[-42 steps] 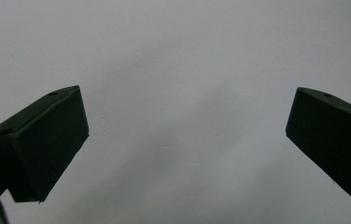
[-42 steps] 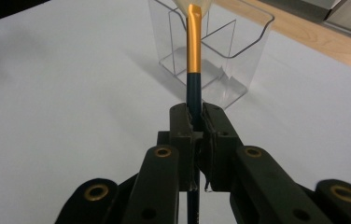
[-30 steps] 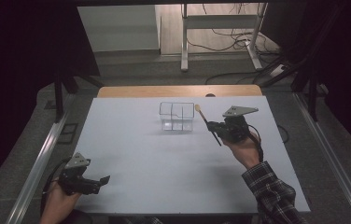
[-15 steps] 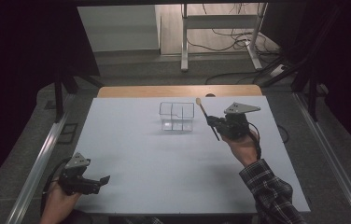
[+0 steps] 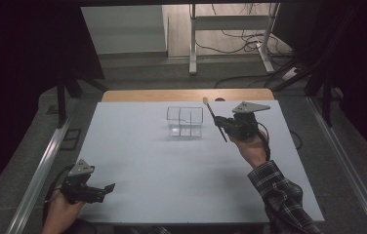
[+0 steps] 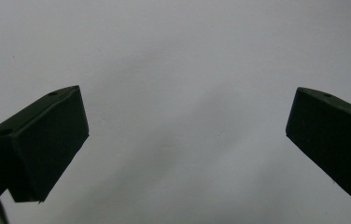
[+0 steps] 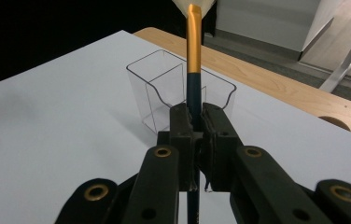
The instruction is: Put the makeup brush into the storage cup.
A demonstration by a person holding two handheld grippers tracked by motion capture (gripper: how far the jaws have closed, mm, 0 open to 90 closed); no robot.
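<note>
White table, dark room, cabled floor beyond.
Right gripper [image 5: 222, 125] pinches a paintbrush [image 7: 193, 74] beside the clear organizer [image 5: 185, 121] near the table's [image 5: 172, 170] far edge; left gripper [image 5: 104, 188] spread at the near-left corner.

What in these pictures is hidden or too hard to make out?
- Brush: in the right gripper view its pale tip is cut off by the top edge, and its lower handle is hidden behind the right gripper.
- Clear holder: in the high view it is too small and see-through to count its compartments or see any contents.
- Left gripper: in the left gripper view its body is cut off by the bottom edge, with blank table behind.
</note>
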